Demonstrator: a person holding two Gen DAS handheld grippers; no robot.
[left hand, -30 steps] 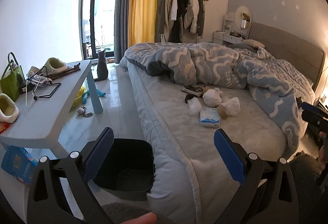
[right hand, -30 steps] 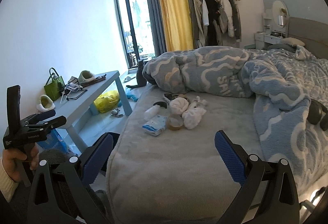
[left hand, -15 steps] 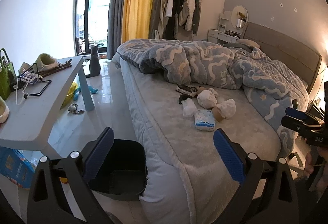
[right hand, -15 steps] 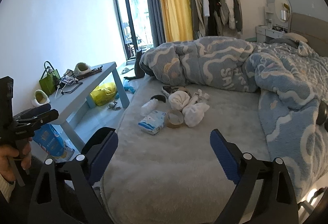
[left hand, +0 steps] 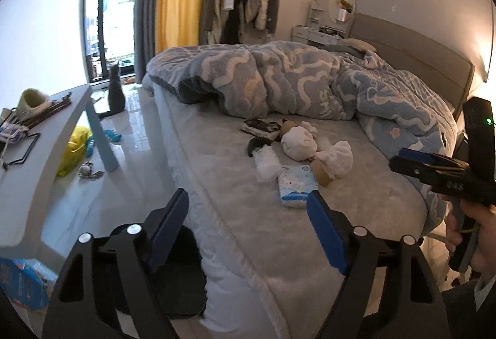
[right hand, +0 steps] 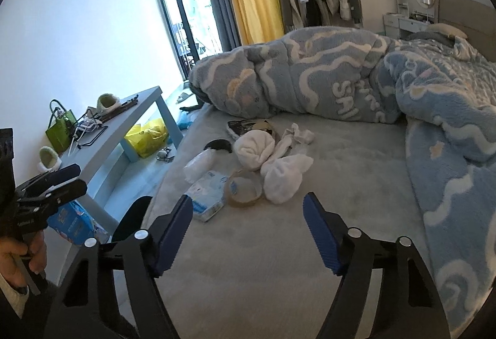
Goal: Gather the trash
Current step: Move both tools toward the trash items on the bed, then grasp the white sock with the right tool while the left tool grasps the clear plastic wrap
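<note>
A pile of litter lies in the middle of the grey bed (right hand: 341,165): a blue-and-white tissue pack (right hand: 207,195), a tape roll (right hand: 245,188), white balled socks (right hand: 285,174), a clear plastic wad (right hand: 198,164) and a dark wrapper (right hand: 248,125). The left wrist view shows the same tissue pack (left hand: 296,185) and socks (left hand: 299,142). A black bin (left hand: 183,280) stands on the floor by the bed's near corner. My left gripper (left hand: 248,227) hangs over the bed's edge, short of the pile. My right gripper (right hand: 246,229) is over the bed, just short of the tape roll. Both jaws are closing with nothing between them.
A rumpled blue quilt (left hand: 310,81) covers the far half of the bed. To the left, a grey table (left hand: 46,153) carries slippers and a green bag (right hand: 60,129). A cat (left hand: 115,91) sits by the window door. A yellow bag (left hand: 74,150) lies under the table.
Both grippers have come forward and lower toward the pile on the bed, which now looks larger. The jaws of both stand narrower than before.
</note>
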